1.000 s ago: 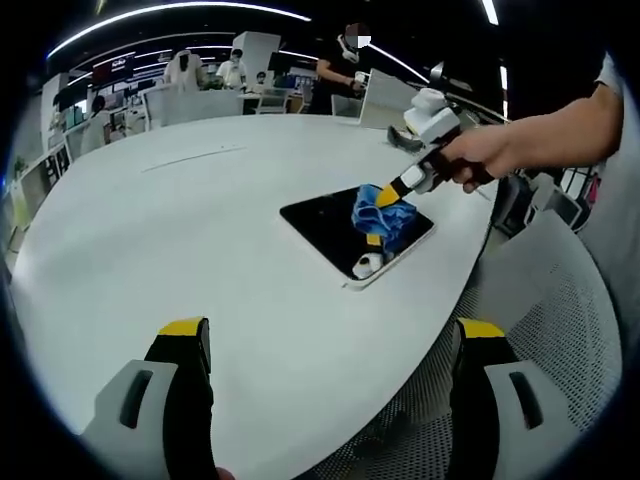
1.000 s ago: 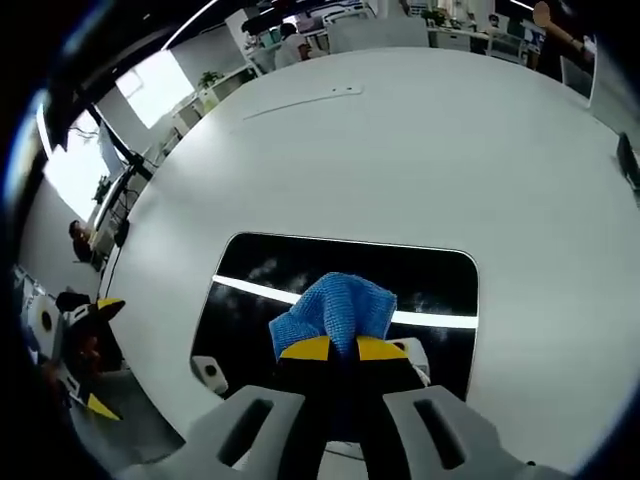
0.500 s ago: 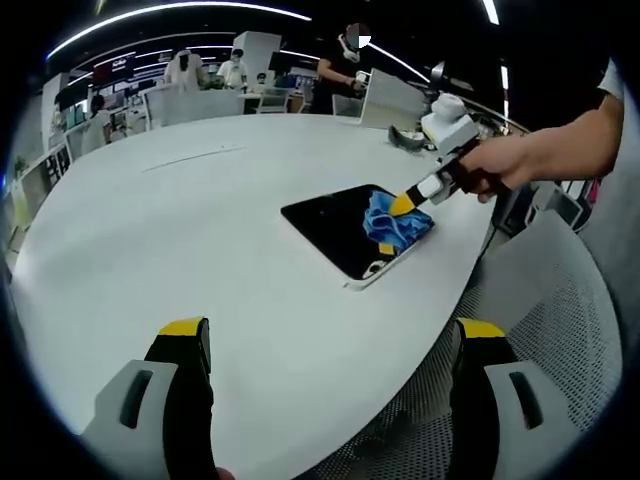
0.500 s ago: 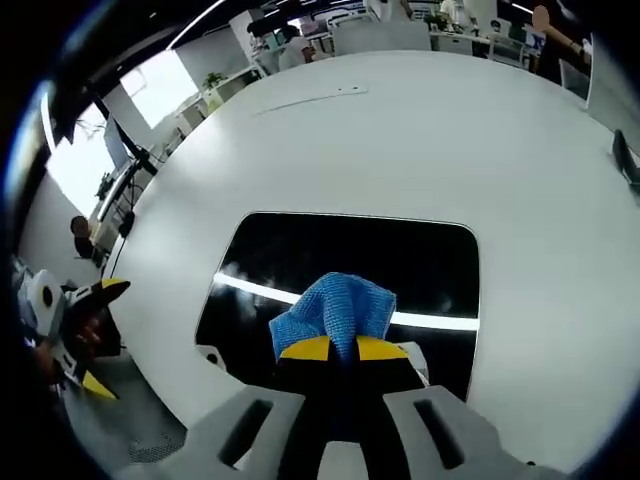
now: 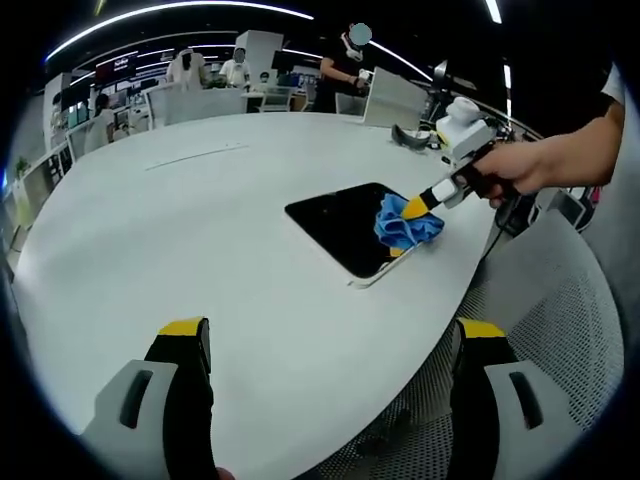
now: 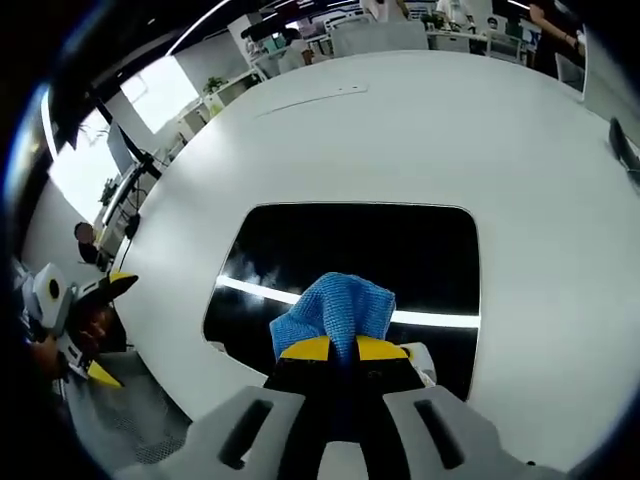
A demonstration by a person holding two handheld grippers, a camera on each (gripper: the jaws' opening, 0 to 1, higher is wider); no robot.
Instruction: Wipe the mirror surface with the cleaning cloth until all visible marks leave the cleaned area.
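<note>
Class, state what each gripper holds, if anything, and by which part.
The right gripper pinches the blue cloth at its bunched near end, over the mirror. The left gripper is open, holding nothing.

No legible text (far wall signs too blurred)

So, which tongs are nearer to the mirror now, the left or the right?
The right. The right tongs hold the blue cloth on the mirror, at its near edge. The left tongs hang open above bare table, well apart from the mirror.
</note>
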